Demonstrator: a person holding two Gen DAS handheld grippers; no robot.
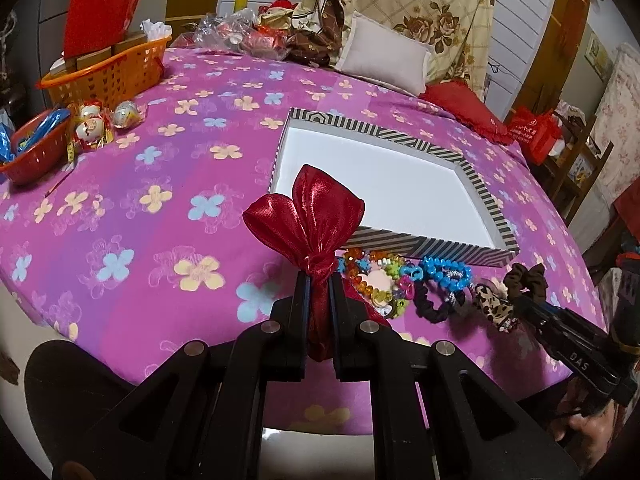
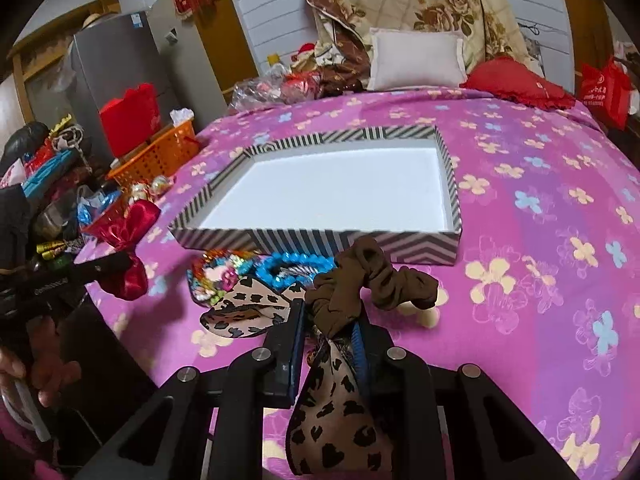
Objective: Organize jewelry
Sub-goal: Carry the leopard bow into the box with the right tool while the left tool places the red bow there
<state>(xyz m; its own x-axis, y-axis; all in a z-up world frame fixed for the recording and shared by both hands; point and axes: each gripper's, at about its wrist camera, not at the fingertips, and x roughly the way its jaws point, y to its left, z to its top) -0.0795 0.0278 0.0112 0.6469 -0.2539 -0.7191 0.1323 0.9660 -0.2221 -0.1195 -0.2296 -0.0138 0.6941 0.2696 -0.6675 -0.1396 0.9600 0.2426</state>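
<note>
Operator: Left gripper [image 1: 318, 280] I have pinching the red satin scrunchie [image 1: 308, 216]; right gripper [image 2: 332, 320] clamps the brown scrunchie [image 2: 372, 276] and leopard scrunchie [image 2: 332, 412].

Inspector: Surroundings?

Operator: Striped tray [image 2: 320, 242] lies just beyond; beaded bracelets [image 1: 404, 280] heaped against its near wall; orange basket [image 1: 116, 68] far left.

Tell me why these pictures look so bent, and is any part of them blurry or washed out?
Left wrist view: a fisheye lens bows the bed's edge and darkens the corners; the striped tray floor glares blank white; the red satin bow shows sharp highlights. Right wrist view: same bulging and glare; the leopard-print scrunchie close to the lens looks soft, and the left tongs at the edge look smeared.
</note>
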